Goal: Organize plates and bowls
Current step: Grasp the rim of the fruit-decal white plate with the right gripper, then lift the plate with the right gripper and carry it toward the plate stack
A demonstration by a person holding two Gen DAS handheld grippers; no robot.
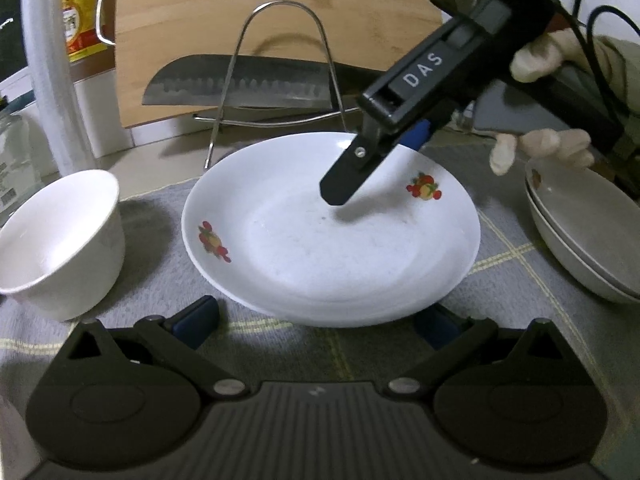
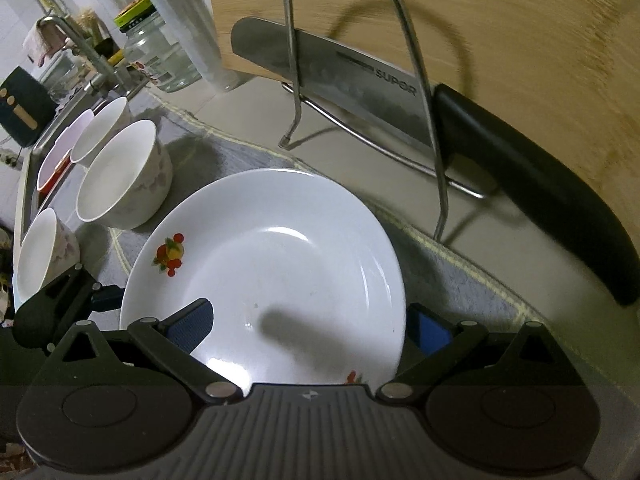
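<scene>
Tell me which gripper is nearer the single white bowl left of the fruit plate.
Left. The left gripper sits at the plate's near edge, beside the white bowl. The right gripper hangs over the fruit plate, on its far right side.

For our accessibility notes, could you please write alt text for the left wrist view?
A white plate with fruit decals sits on a grey checked cloth, with the open left gripper at its near rim and the right gripper reaching over its far side. A white bowl stands left, stacked dishes right, a knife and cutting board behind.
</scene>
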